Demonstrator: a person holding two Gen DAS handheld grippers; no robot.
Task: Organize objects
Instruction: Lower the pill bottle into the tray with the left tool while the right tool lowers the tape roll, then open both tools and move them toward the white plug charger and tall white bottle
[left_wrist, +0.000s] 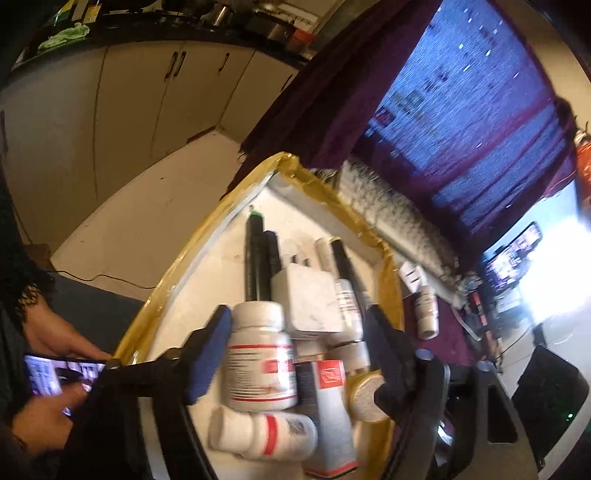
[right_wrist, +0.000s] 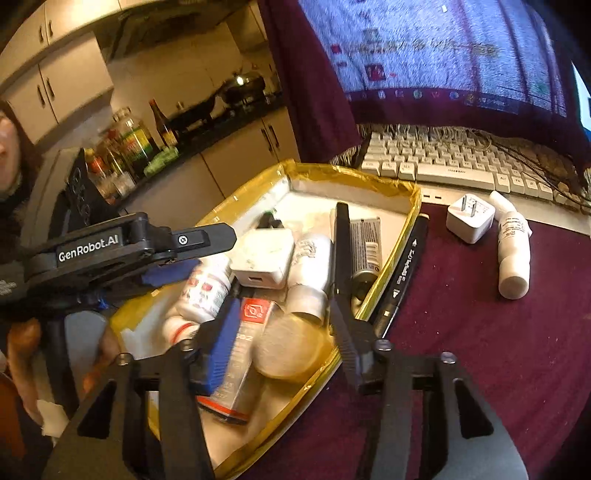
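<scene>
"GenRobot.AI" is printed on the left tongs (right_wrist: 207, 240). Both the left and the right tongs (right_wrist: 280, 317) stand open and grip nothing, tilted down over the yellow-edged tray (right_wrist: 413, 195), where bottles and a white charger (right_wrist: 264, 258) lie on the bench.

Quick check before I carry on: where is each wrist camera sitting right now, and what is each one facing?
Left wrist: above the yellow-rimmed tray, looking down between the open left gripper onto the white bottles; a hand with a phone shows left.
Right wrist: at the tray's near corner, facing the keyboard; right gripper open.
Shared: tray, white charger.
</scene>
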